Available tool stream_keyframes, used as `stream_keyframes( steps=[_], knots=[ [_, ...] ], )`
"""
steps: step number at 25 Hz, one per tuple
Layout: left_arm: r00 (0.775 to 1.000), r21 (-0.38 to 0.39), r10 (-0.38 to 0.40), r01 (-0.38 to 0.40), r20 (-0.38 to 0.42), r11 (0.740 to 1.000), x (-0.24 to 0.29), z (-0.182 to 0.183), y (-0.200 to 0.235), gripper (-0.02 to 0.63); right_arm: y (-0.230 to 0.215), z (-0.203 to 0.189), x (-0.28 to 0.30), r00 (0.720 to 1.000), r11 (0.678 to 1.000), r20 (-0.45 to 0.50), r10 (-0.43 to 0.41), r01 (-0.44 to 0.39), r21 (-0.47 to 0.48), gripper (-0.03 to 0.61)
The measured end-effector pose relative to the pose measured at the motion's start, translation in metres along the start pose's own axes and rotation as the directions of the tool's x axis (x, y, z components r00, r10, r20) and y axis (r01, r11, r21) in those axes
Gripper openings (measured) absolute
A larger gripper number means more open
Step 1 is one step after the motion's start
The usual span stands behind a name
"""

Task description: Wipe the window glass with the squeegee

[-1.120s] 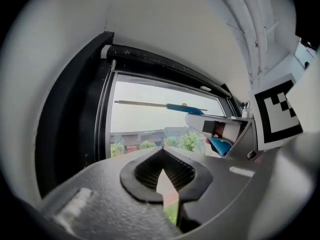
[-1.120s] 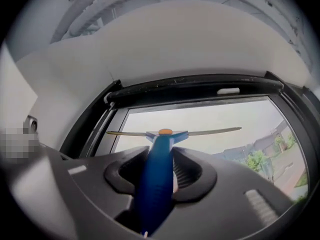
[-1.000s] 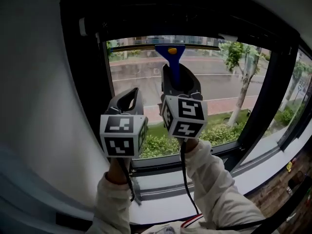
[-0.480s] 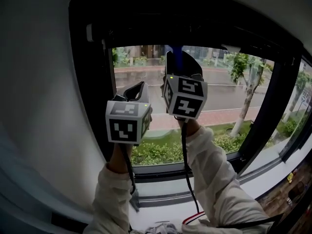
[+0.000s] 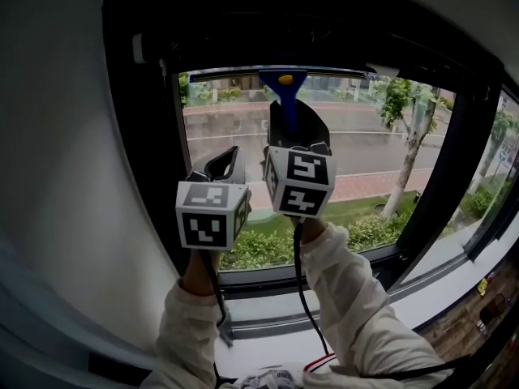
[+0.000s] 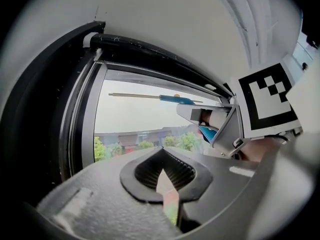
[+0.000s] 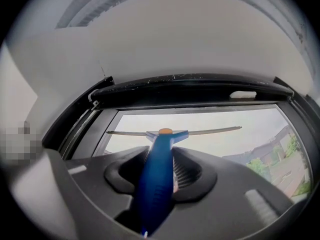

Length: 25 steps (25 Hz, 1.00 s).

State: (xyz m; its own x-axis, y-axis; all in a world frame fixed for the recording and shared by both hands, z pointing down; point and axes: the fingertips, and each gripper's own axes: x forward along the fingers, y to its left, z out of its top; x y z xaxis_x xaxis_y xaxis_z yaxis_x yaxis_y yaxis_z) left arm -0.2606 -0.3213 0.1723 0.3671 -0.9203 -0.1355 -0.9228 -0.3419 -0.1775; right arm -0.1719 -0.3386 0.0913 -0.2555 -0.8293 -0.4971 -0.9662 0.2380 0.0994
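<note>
White wall [image 5: 73, 177] fills everything left of the window glass [image 5: 219, 128], and a black window frame [image 5: 150, 136] rings that glass on all sides. Below the glass runs a pale sill [image 5: 268, 343]. Through the glass: a wet street [image 5: 373, 148], a tree [image 5: 397, 96], green shrubs [image 5: 259, 245].

Up at the top edge of the glass sits the squeegee [image 5: 284, 81], its blade level along the glass just under the frame's top rail and its blue handle pointing down. The right gripper [image 5: 296, 132] has that handle, jaws clamped on it from both sides, in front of the glass's middle. The left gripper [image 5: 225, 164] hangs just lower and nearer the glass's left edge, jaws drawn together with only a sliver of light between them and nothing held. White sleeves [image 5: 349, 298] rise from below the glass.
</note>
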Motion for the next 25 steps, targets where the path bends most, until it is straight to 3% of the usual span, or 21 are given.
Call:
stream_keyframes(
  steps=[14, 25],
  knots=[
    [0.998, -0.046, -0.020, 0.017, -0.066, 0.999, -0.009, -0.056, -0.014, 0.002, 0.003, -0.048, -0.028, 0.999, 1.000, -0.042, -0.012, 0.012, -0.008, 0.147],
    [0.987, -0.086, 0.001, -0.015, -0.159, 0.996, -0.016, -0.119, -0.023, 0.002, 0.013, -0.091, -0.059, 0.998, 1.000, -0.059, 0.002, -0.003, -0.010, 0.144]
  ],
)
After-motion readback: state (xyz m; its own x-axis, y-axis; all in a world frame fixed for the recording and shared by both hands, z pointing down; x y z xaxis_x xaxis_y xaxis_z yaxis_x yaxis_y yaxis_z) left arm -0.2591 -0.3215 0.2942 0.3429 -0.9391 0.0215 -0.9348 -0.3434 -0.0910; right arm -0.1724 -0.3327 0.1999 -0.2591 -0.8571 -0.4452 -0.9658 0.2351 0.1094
